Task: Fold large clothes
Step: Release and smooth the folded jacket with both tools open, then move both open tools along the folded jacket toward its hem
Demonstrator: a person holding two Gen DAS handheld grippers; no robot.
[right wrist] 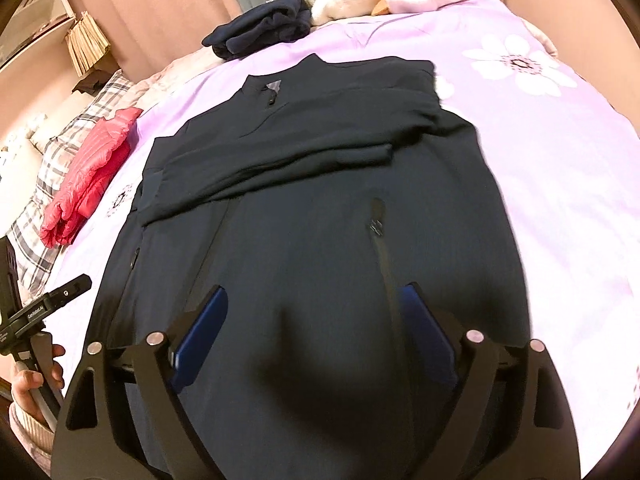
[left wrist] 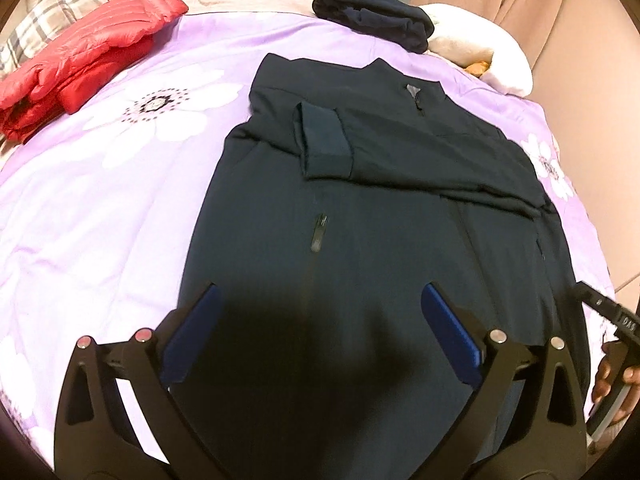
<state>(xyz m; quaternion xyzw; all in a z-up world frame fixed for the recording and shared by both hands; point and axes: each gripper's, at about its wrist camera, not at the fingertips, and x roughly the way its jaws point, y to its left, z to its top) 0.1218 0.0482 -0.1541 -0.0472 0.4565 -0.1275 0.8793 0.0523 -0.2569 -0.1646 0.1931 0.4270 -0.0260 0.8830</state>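
A dark navy jacket [left wrist: 360, 200] lies front up on the purple flowered bedspread [left wrist: 100, 200], collar at the far end, with both sleeves folded across its chest; one cuff [left wrist: 324, 140] points toward me. My left gripper [left wrist: 320, 300] hovers open above the jacket's lower half with nothing between its blue pads [left wrist: 192, 336]. In the right wrist view the same jacket [right wrist: 320, 208] fills the middle, and my right gripper [right wrist: 316, 300] stands open over its lower part, near the pocket zip [right wrist: 376, 216], gripping nothing.
A folded red puffer jacket [left wrist: 80, 52] lies at the far left by plaid pillows [left wrist: 52, 16]. A folded dark garment [left wrist: 372, 16] and a white plush toy [left wrist: 480, 48] sit at the far edge. The other handheld gripper and a hand [right wrist: 36, 360] show at the left of the right wrist view.
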